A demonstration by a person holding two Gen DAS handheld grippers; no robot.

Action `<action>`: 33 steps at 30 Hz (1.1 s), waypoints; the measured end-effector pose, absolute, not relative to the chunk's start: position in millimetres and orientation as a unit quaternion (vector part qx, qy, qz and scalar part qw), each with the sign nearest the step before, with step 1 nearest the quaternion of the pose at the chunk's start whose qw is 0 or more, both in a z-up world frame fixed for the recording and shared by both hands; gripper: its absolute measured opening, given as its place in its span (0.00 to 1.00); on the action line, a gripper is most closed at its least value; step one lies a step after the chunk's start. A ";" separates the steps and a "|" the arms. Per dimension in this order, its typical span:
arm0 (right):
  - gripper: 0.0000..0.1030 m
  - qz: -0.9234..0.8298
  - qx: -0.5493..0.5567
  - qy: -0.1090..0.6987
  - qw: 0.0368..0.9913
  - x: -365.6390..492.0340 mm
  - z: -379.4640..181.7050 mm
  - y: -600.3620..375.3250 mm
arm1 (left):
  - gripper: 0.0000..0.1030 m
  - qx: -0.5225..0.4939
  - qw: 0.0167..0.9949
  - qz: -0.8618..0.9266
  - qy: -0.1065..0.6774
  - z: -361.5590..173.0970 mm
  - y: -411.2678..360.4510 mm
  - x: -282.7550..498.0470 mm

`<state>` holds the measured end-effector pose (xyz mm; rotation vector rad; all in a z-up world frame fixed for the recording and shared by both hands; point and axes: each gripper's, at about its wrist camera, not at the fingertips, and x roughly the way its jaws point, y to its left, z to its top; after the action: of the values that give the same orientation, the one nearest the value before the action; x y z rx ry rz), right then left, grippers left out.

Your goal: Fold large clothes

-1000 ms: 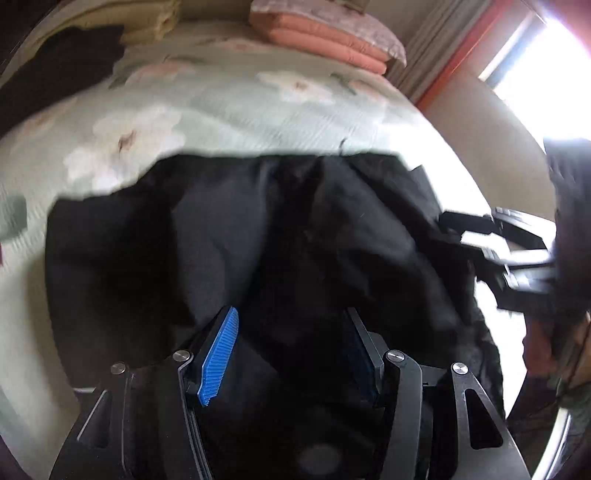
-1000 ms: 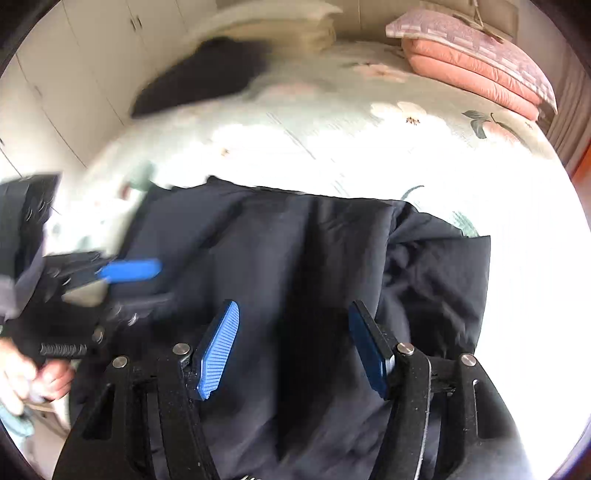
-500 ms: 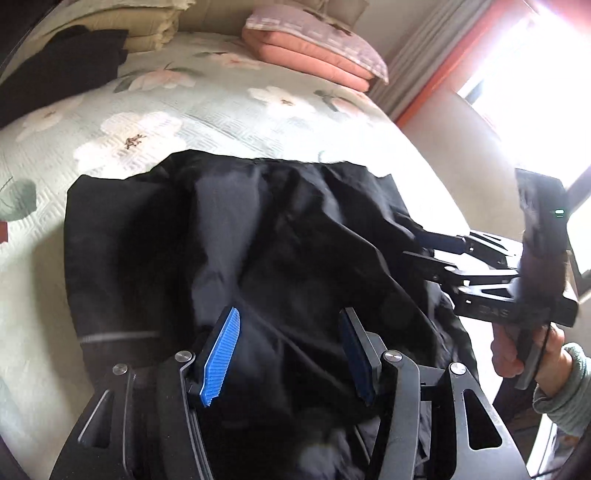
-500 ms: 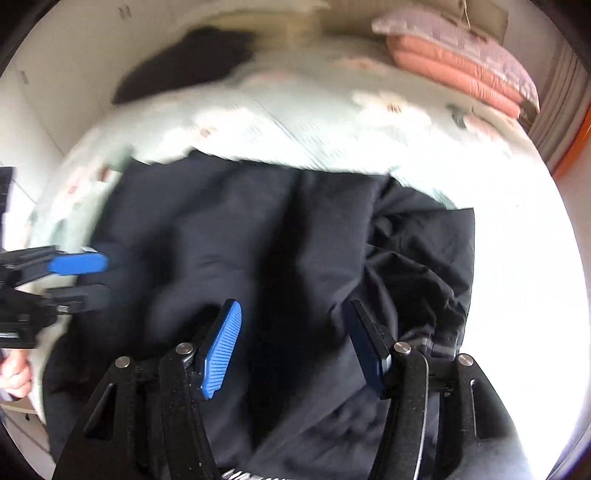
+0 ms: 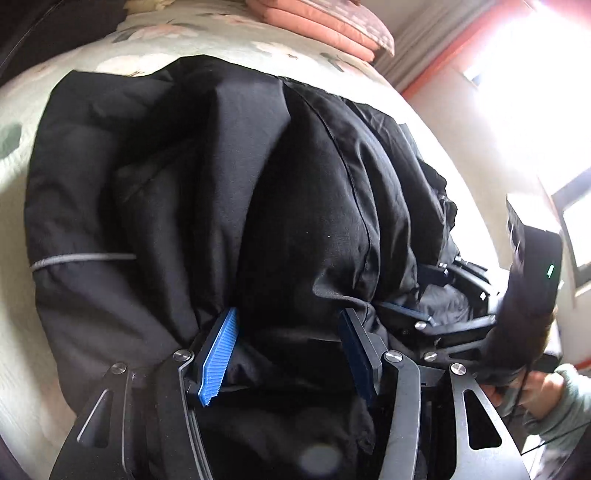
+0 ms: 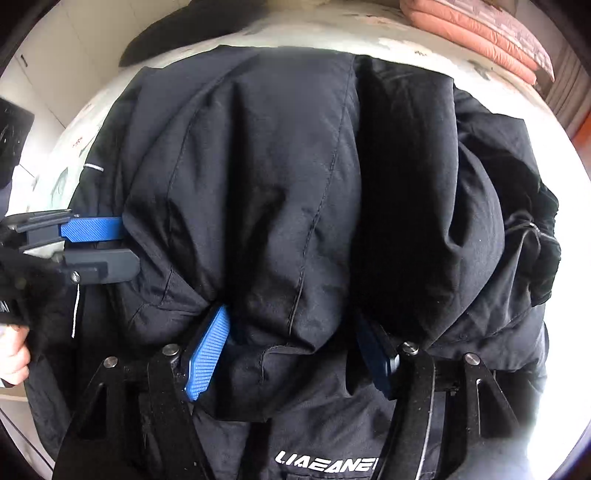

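Observation:
A large black padded jacket (image 5: 229,177) lies bunched on the bed and also fills the right wrist view (image 6: 280,177). My left gripper (image 5: 288,332) is open, with a thick fold of the jacket bulging between its blue pads. My right gripper (image 6: 291,339) is open the same way, its pads pressed into the jacket's near edge above a white logo (image 6: 327,467). Each gripper shows in the other's view: the right one (image 5: 428,295) at the right, the left one (image 6: 107,243) at the left, both against the cloth.
The bed (image 5: 22,110) has a pale green floral cover. Pink pillows (image 5: 325,26) are stacked at its head; they also show in the right wrist view (image 6: 476,33). A dark garment (image 6: 192,29) lies at the far left. A bright window (image 5: 528,74) is at the right.
Both grippers have moved down and forward into the jacket's near edge. The jacket now fills both views and cloth sits between both pairs of pads.

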<state>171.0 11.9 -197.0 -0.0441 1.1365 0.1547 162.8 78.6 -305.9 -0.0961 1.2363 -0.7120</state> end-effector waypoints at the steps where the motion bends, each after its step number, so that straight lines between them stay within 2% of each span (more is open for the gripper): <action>1: 0.66 0.076 -0.020 0.537 0.840 169.8 -192.9 11.7 | 0.56 -0.055 0.754 -0.323 0.569 -300.7 82.0 161.9; 4: 0.66 0.094 0.010 0.534 0.840 141.6 -172.4 5.3 | 0.56 -0.058 0.764 -0.305 0.566 -280.5 91.1 149.5; 7: 0.66 0.109 0.041 0.520 0.846 114.0 -150.9 -13.7 | 0.56 -0.018 0.780 -0.265 0.567 -263.0 100.5 127.2; 14: 0.67 0.071 0.033 0.539 0.839 34.1 -132.0 -83.8 | 0.56 -0.016 0.782 -0.179 0.596 -240.3 164.6 60.9; 22: 0.67 0.002 0.062 0.586 0.808 -43.0 -149.2 -175.2 | 0.56 -0.095 0.727 -0.108 0.671 -276.1 237.4 -23.6; 33: 0.67 -0.023 0.136 0.632 0.763 -122.3 -190.0 -233.8 | 0.56 -0.218 0.667 -0.117 0.703 -334.2 255.7 -72.2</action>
<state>-122.3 -233.8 -190.0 0.2950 1.3741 -0.0510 -72.2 255.7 -334.2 -0.4918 1.5866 -0.2647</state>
